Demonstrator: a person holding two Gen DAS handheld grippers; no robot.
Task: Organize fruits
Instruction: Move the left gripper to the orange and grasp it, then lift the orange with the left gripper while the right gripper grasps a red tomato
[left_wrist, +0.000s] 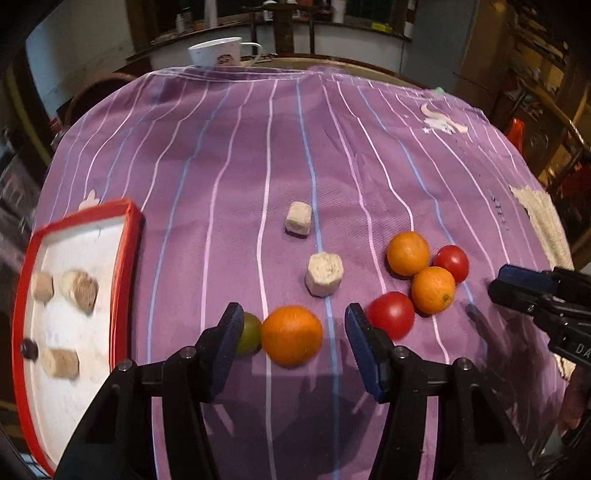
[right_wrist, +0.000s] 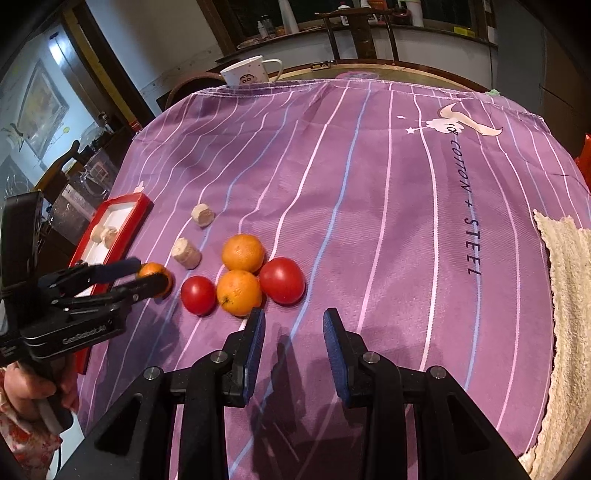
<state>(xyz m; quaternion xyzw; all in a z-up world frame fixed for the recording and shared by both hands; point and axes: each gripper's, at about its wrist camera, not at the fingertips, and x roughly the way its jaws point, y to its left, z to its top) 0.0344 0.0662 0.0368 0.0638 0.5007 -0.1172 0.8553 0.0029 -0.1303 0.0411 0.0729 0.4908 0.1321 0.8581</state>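
Note:
In the left wrist view my left gripper (left_wrist: 291, 317) is open around an orange (left_wrist: 291, 335) lying on the purple striped cloth (left_wrist: 258, 147); I cannot tell whether the pads touch it. A green fruit (left_wrist: 249, 332) sits half hidden behind the left finger. To the right lie two oranges (left_wrist: 408, 253) (left_wrist: 433, 290) and two tomatoes (left_wrist: 391, 315) (left_wrist: 451, 262). Two pale banana chunks (left_wrist: 298, 218) (left_wrist: 324, 274) lie further out. My right gripper (right_wrist: 293, 325) is open and empty, just short of the fruit cluster (right_wrist: 242, 291). It also shows in the left wrist view (left_wrist: 498, 284).
A red-rimmed white tray (left_wrist: 127, 258) at the left holds three pale chunks and a small dark piece. A white mug (left_wrist: 221, 51) stands at the table's far edge. A beige towel (right_wrist: 565, 295) lies at the right edge.

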